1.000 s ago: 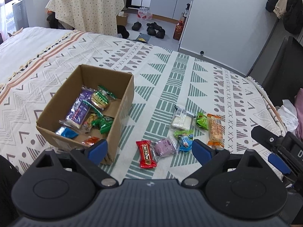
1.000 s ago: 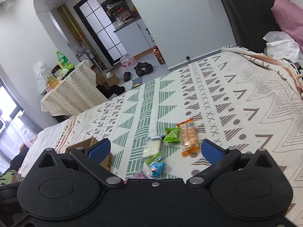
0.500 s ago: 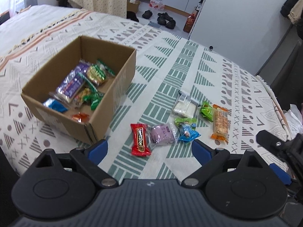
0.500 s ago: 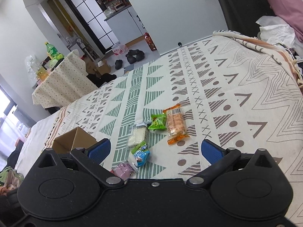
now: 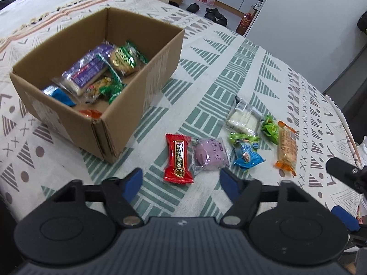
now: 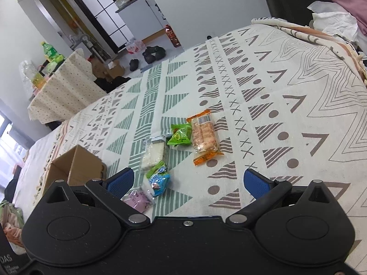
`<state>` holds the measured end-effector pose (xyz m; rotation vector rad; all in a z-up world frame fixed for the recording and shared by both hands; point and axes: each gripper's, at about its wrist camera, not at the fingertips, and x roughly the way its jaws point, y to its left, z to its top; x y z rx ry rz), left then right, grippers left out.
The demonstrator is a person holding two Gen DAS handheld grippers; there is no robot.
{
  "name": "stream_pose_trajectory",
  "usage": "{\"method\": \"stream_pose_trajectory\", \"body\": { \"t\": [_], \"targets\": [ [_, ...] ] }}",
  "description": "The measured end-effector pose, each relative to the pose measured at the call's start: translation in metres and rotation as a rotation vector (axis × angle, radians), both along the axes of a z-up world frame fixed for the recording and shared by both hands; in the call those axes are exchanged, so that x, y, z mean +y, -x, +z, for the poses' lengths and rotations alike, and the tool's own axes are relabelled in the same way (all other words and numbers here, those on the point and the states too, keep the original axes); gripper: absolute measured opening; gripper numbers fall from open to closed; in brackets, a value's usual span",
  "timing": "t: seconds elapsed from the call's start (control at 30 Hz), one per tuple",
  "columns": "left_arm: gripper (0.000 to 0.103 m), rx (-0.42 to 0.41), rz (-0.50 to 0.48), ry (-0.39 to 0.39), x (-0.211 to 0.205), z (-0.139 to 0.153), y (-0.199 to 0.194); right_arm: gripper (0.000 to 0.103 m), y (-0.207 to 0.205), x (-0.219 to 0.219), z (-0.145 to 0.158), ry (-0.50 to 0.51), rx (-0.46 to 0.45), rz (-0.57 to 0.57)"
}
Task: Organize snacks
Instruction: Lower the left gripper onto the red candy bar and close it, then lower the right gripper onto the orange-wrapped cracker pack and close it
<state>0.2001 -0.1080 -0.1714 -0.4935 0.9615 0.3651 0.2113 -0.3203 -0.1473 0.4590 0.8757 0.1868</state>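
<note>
**Left gripper has closed in on the red packet**

Over the last second your left gripper (image 5: 181,180) has dropped lower and moved forward, so the red snack packet (image 5: 178,158) that sat well ahead of it now lies just beyond the gap between the blue pads, which are spread wide with nothing between them. That puts the red packet as your likely next pick, and it is the loose snack nearest the cardboard box (image 5: 142,105).

Your right gripper (image 6: 188,181) has also come nearer the bedspread (image 6: 286,119); its fingers are spread too and hold nothing. The orange-wrapped biscuit bar (image 6: 204,137) lies ahead of it, roughly centred, with the bright green packet (image 6: 180,135) touching its left side.

Still outside the box, on the bedspread, are the purple pastry pack (image 5: 211,153), the blue packet (image 5: 247,154), the clear white rice-cake pack (image 5: 243,119) and the two by your right gripper. The box already holds several snacks, so the job looks roughly half done. Come down flat on the red packet: the soft cloth may bunch under the pads
</note>
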Motion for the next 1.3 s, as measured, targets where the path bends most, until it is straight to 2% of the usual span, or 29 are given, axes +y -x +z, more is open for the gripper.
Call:
{"method": "stream_pose_trajectory", "body": {
  "t": [0.17, 0.33, 0.6, 0.7, 0.77, 0.83, 0.9, 1.13, 1.2, 1.23, 1.27, 1.3],
  "targets": [
    [0.055, 0.007, 0.017, 0.008, 0.004, -0.015, -0.005, 0.103, -0.008, 0.004, -0.004, 0.026, 0.002, 0.002],
    [0.041, 0.017, 0.049, 0.022, 0.008, -0.028, -0.011, 0.103, -0.016, 0.009, -0.011, 0.030, 0.018, 0.016],
    [0.039, 0.016, 0.078, 0.025, 0.012, -0.037, -0.021, 0.102, -0.033, 0.020, -0.025, 0.096, 0.005, 0.016],
    [0.030, 0.018, 0.081, 0.028, 0.013, -0.039, -0.024, 0.093, -0.043, 0.022, -0.032, 0.127, 0.002, 0.012],
    [0.028, 0.019, 0.087, 0.033, 0.015, -0.039, -0.024, 0.084, -0.050, 0.023, -0.038, 0.151, 0.001, 0.014],
    [0.026, 0.022, 0.083, 0.021, 0.013, -0.038, -0.024, 0.080, -0.057, 0.025, -0.045, 0.169, 0.007, 0.021],
    [0.024, 0.031, 0.072, 0.004, 0.011, -0.038, -0.024, 0.077, -0.063, 0.029, -0.049, 0.184, 0.005, 0.039],
    [0.023, 0.037, 0.084, 0.021, 0.014, -0.037, -0.021, 0.072, -0.076, 0.043, -0.056, 0.275, -0.022, 0.089],
    [0.023, 0.038, 0.085, 0.022, 0.014, -0.037, -0.021, 0.063, -0.078, 0.045, -0.058, 0.279, -0.023, 0.099],
    [0.023, 0.039, 0.085, 0.022, 0.014, -0.036, -0.020, 0.055, -0.078, 0.045, -0.060, 0.282, -0.021, 0.102],
    [0.023, 0.039, 0.082, 0.022, 0.014, -0.036, -0.020, 0.041, -0.078, 0.044, -0.061, 0.288, -0.017, 0.103],
    [0.023, 0.037, 0.080, 0.023, 0.014, -0.034, -0.019, 0.036, -0.078, 0.044, -0.062, 0.294, -0.013, 0.108]
  ]
}}
